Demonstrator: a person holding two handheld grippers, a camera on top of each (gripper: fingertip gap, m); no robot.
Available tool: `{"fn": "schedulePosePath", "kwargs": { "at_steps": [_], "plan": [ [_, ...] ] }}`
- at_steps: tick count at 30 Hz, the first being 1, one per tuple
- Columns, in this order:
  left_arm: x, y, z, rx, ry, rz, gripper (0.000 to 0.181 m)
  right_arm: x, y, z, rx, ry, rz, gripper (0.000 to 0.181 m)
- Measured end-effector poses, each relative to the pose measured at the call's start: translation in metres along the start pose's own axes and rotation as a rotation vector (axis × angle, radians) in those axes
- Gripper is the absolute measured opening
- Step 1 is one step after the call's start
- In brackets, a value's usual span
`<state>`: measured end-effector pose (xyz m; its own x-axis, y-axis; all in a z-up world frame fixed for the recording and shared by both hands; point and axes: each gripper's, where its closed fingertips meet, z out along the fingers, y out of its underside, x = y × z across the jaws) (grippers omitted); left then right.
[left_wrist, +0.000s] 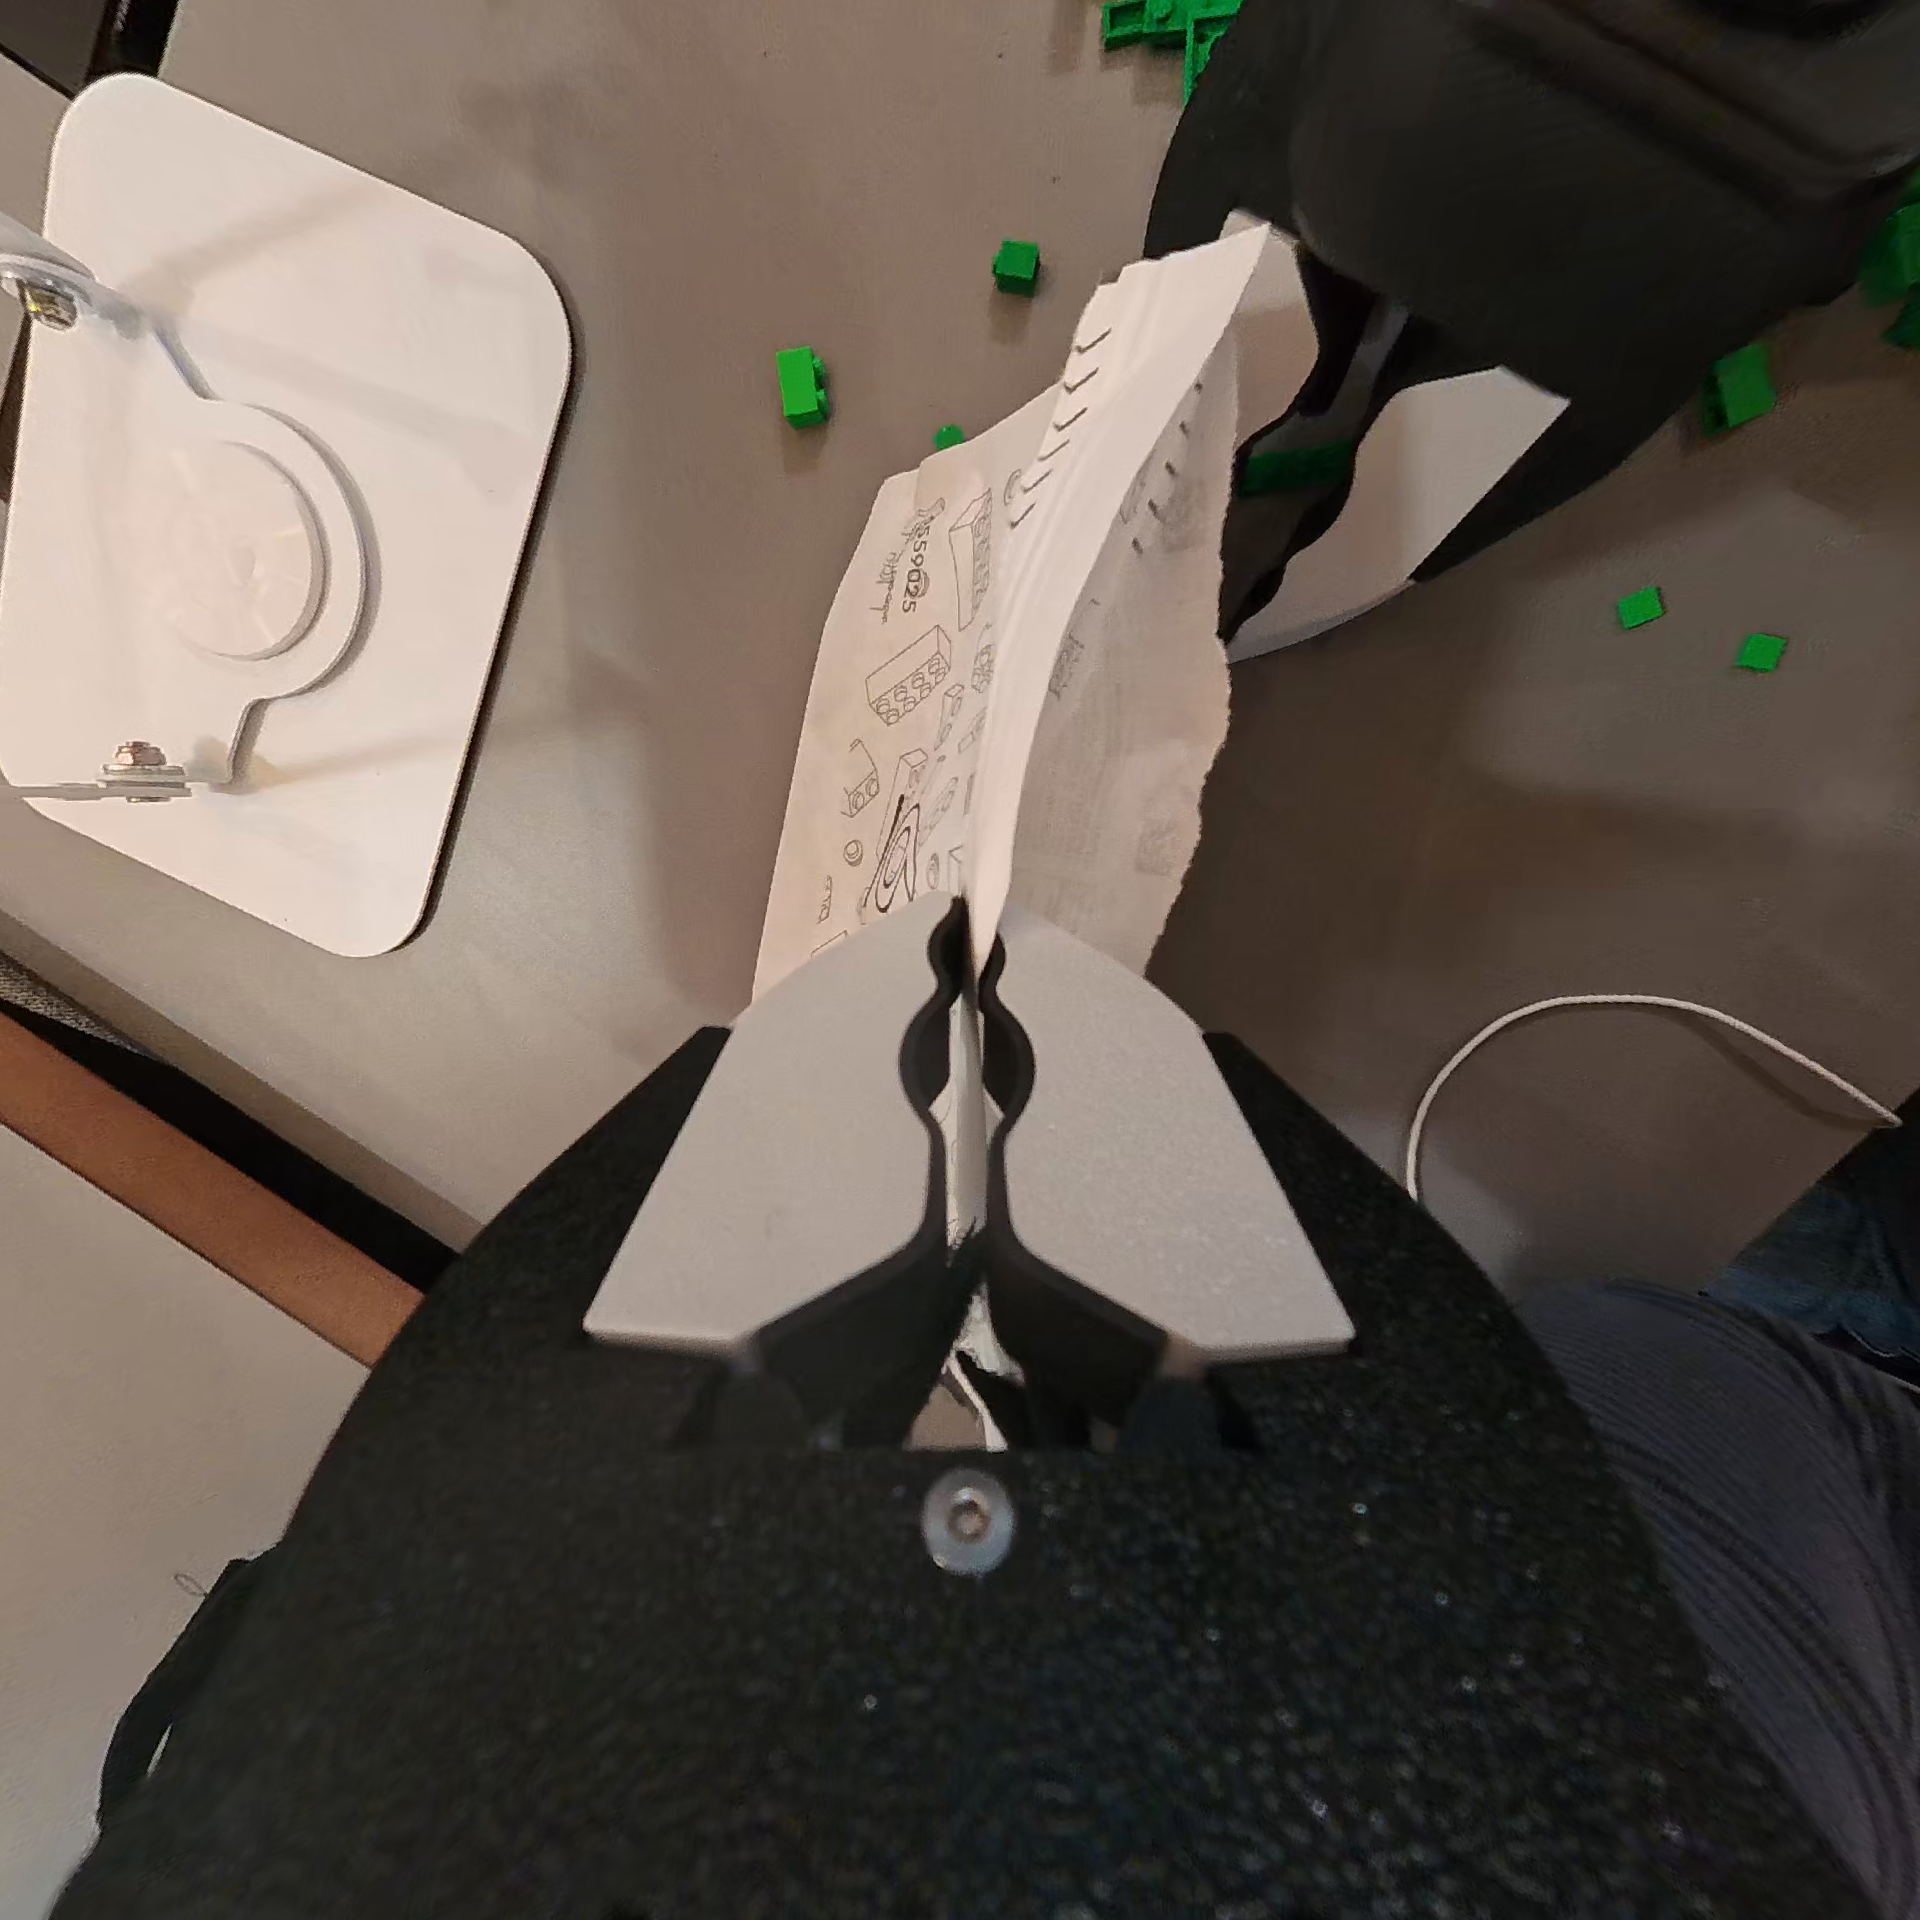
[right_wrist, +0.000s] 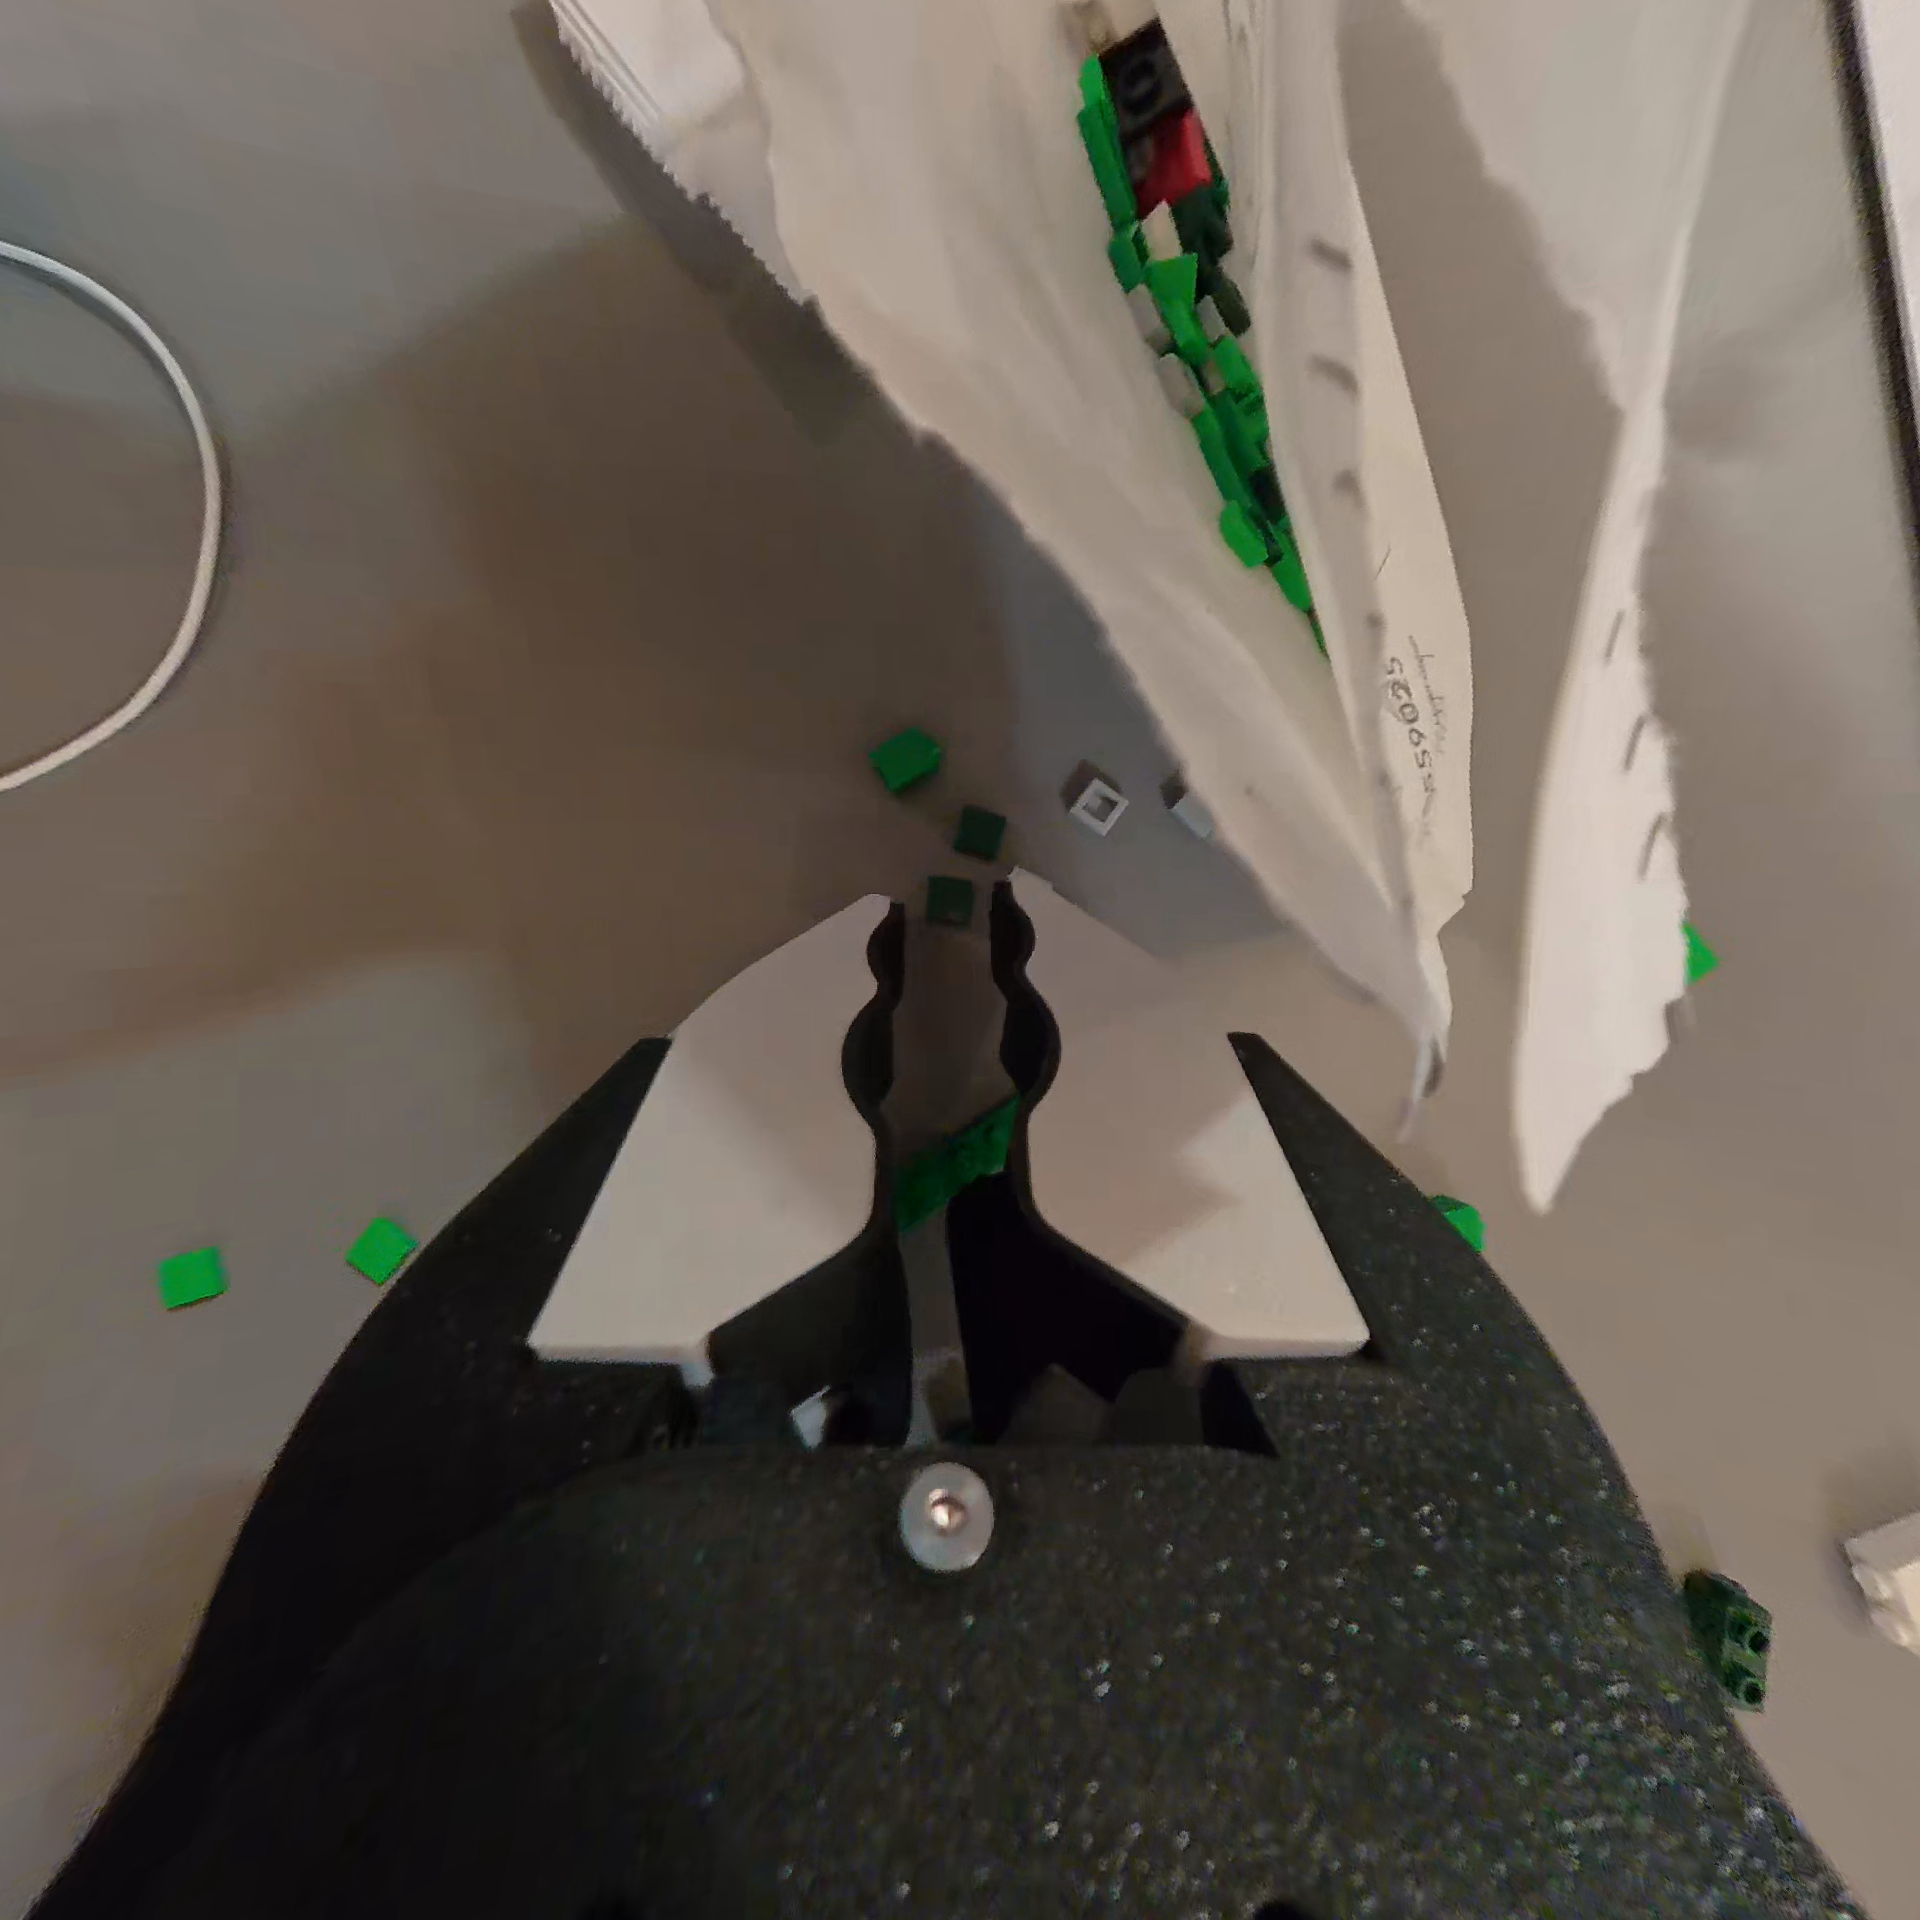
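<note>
A matte grey-beige tabletop is filling both wrist views, catching soft, uneven light that is throwing broad blurred shadows across it. A white square stand base with rounded corners is sitting at the left view's upper left, a clear bracket bolted onto it. A thin white cable is looping over the surface. Along the lower left edge, a brown wooden strip is running beside a paler panel.
</note>
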<state>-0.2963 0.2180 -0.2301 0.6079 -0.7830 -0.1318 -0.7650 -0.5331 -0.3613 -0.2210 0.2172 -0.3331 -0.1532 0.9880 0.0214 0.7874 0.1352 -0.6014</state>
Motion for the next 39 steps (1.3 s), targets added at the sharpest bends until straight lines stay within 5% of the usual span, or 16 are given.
{"fn": "schedulePosePath", "kwargs": {
  "at_steps": [39],
  "plan": [
    [0.006, -0.001, 0.001, -0.004, 0.029, 0.010, 0.000, 0.008, -0.013, 0.010, 0.065, 0.056, 0.029, 0.011]
  ]
}}
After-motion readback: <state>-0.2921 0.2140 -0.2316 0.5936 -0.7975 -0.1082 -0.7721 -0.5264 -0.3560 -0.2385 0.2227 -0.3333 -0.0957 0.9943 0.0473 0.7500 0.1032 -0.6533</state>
